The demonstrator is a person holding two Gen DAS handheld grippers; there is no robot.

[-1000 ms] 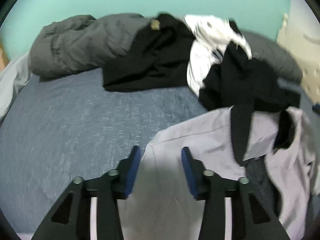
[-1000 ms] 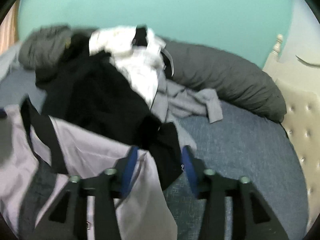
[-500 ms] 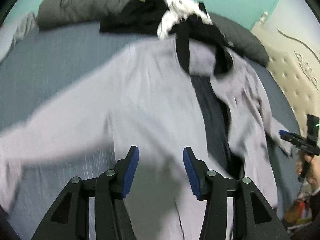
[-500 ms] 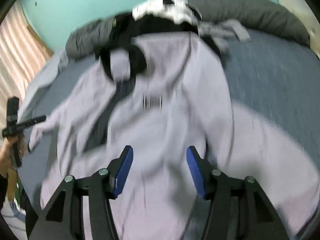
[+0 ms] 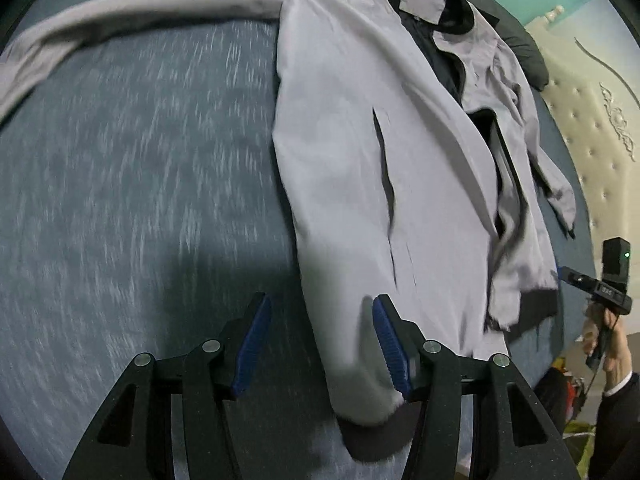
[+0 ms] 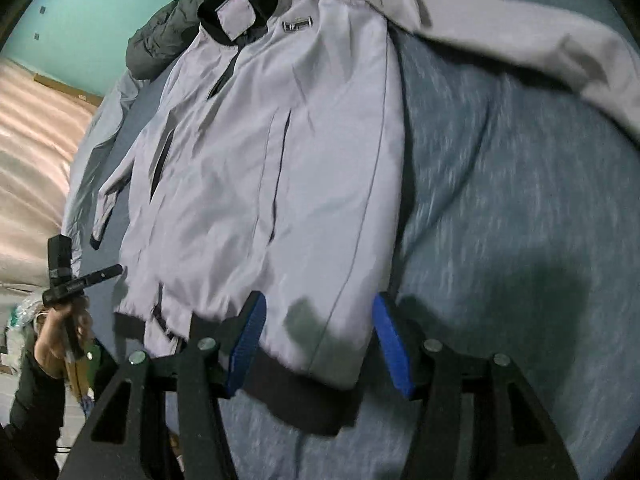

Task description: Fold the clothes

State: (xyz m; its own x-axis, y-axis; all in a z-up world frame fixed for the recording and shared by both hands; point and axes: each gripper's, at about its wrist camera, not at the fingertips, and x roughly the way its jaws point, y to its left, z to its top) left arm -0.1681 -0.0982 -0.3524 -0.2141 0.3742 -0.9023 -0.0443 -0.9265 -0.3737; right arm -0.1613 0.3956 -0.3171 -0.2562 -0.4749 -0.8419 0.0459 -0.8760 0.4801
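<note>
The left gripper stands about half open over the jacket's bottom hem, at the corner nearer the middle of the bed. Its jaws have just been opening, and the cloth lies between the blue pads without being pinched. The right gripper is much the same, half open, its jaws widened a little earlier, over the hem's other corner, gripping nothing. The jacket lies spread face up near the foot edge of the bed, collar toward the far wall, both sleeves flung outward.

Likely risks: the front is unzipped and one panel has slid and bunched, so a fold made now would probably trap that wrinkle. The dark hem band hangs close to the bed's edge and may slide off if tugged. The shell looks slick, so a shallow pinch might slip, or catch only the top layer.

Around it, one long sleeve lies well out across the bed and must come in before the body is doubled. A heap of dark clothes sits at the far edge, touching the collar, leaving little room that way. A padded headboard bounds one side. Each view shows the other hand holding its gripper just beyond the jacket's far hem corner.
</note>
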